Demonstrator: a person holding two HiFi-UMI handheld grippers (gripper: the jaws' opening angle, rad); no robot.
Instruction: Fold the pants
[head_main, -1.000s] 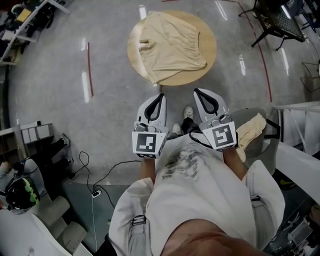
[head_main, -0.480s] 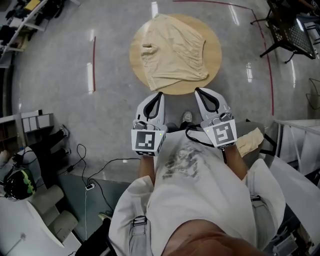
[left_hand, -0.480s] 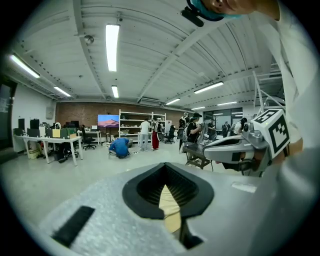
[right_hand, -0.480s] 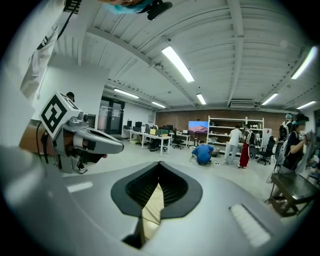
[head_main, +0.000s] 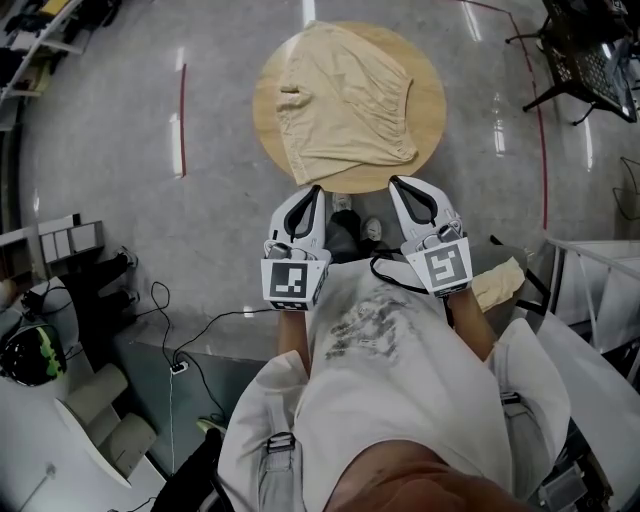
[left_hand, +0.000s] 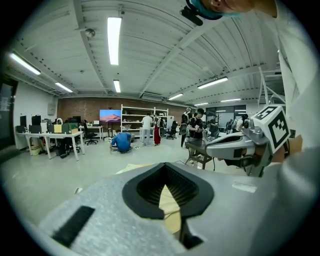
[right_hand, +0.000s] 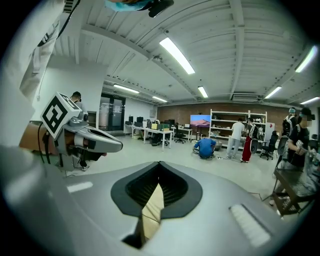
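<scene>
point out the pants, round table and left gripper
pants (head_main: 340, 105), head view, middle of the cloth
round table (head_main: 428, 80), head view, bare wood at right rim
left gripper (head_main: 318, 192), head view, tip of its shut jaws

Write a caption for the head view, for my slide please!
Shut and empty, the left gripper and right gripper wait before tan pants lying rumpled on a round wooden table.

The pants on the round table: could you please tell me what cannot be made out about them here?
- Head view: the pants lie rumpled; their top layer hides whatever is folded beneath.
- Left gripper view: the left gripper hides all but a tan sliver with its own body.
- Right gripper view: the right gripper does likewise.
</scene>
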